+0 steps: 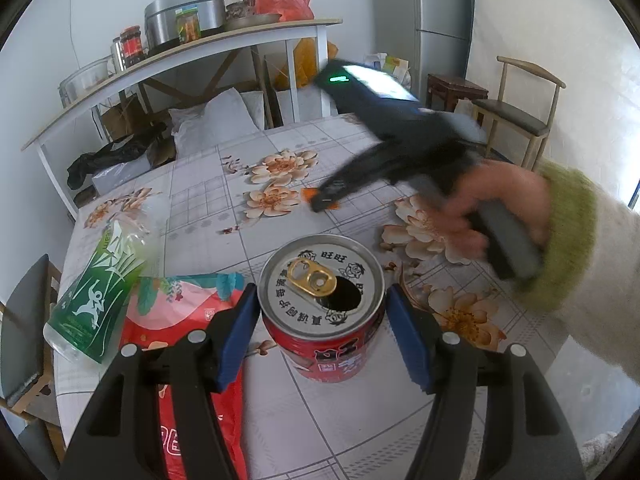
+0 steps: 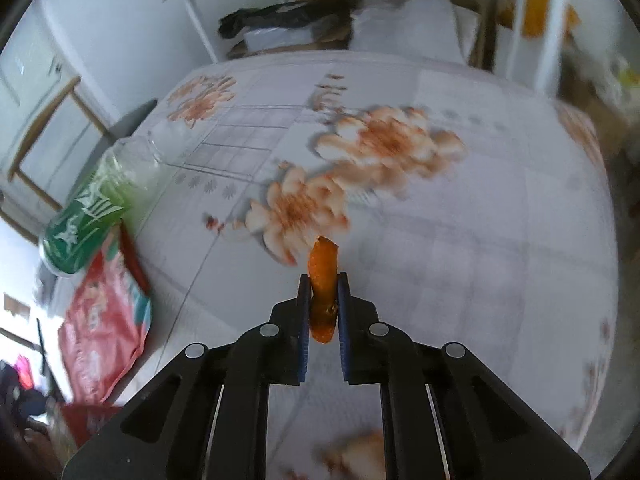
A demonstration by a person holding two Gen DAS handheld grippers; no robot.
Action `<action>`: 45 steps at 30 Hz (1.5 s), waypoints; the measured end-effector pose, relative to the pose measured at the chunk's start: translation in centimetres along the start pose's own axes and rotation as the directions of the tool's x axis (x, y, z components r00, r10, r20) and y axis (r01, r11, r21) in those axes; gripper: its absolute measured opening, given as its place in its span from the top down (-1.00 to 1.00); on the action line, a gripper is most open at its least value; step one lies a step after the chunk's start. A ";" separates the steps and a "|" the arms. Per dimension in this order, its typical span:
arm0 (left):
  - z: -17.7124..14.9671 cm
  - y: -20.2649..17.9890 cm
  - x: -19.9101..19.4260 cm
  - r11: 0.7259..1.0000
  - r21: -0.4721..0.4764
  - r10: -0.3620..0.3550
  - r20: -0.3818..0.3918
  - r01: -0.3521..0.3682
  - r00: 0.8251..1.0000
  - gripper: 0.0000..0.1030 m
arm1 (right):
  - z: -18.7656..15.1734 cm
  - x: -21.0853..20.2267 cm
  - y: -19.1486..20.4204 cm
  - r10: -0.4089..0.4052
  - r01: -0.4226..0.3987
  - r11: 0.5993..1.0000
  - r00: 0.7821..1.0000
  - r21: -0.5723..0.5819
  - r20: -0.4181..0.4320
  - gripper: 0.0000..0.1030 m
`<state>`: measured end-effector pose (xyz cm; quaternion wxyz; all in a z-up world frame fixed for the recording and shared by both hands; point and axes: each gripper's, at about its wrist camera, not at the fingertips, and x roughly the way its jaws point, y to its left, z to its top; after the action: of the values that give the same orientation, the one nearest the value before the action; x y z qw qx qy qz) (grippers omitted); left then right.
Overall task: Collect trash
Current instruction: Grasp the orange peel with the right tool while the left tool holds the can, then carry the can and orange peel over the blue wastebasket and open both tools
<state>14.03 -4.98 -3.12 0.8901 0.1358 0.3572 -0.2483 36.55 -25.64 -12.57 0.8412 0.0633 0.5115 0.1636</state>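
Observation:
A red drink can (image 1: 320,332) with an open pull-tab top stands upright between the blue pads of my left gripper (image 1: 322,292), which touch it on both sides. My right gripper (image 2: 323,280) is shut on a small orange peel (image 2: 322,276) and holds it just above the flowered tablecloth (image 2: 460,260). In the left wrist view the right gripper (image 1: 320,200) is blurred, a hand in a green-cuffed sleeve (image 1: 560,232) holds it, and the orange peel (image 1: 308,193) shows at its tip. A green-labelled plastic bottle (image 1: 100,280) lies at the left, partly on a red snack bag (image 1: 180,312).
The green bottle (image 2: 88,216) and red bag (image 2: 104,320) lie by the table's left edge. Behind the table stand a white shelf (image 1: 180,52) with a pot and jars, white sacks (image 1: 224,116), a wooden chair (image 1: 516,112) and a fridge (image 1: 440,20).

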 end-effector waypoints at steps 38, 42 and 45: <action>-0.1 0.8 1.2 0.992 -0.127 -0.028 -0.004 0.027 1.000 -0.25 | -13.1 -8.9 -1.6 0.012 -0.039 0.956 0.995 0.290 0.095 0.79; -0.1 0.8 0.8 0.991 -0.130 -0.022 0.011 0.024 1.000 -0.25 | -13.0 -8.8 -1.6 0.013 -0.040 0.954 0.996 0.297 0.094 0.79; 0.0 0.7 0.5 0.992 -0.127 -0.020 0.025 0.023 0.999 -0.25 | -12.9 -8.7 -1.6 0.012 -0.039 0.953 0.996 0.301 0.090 0.79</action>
<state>14.73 -4.58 -3.42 0.8984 0.0720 0.3631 -0.2364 21.78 -30.90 -11.72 0.8408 0.2048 0.4927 0.0915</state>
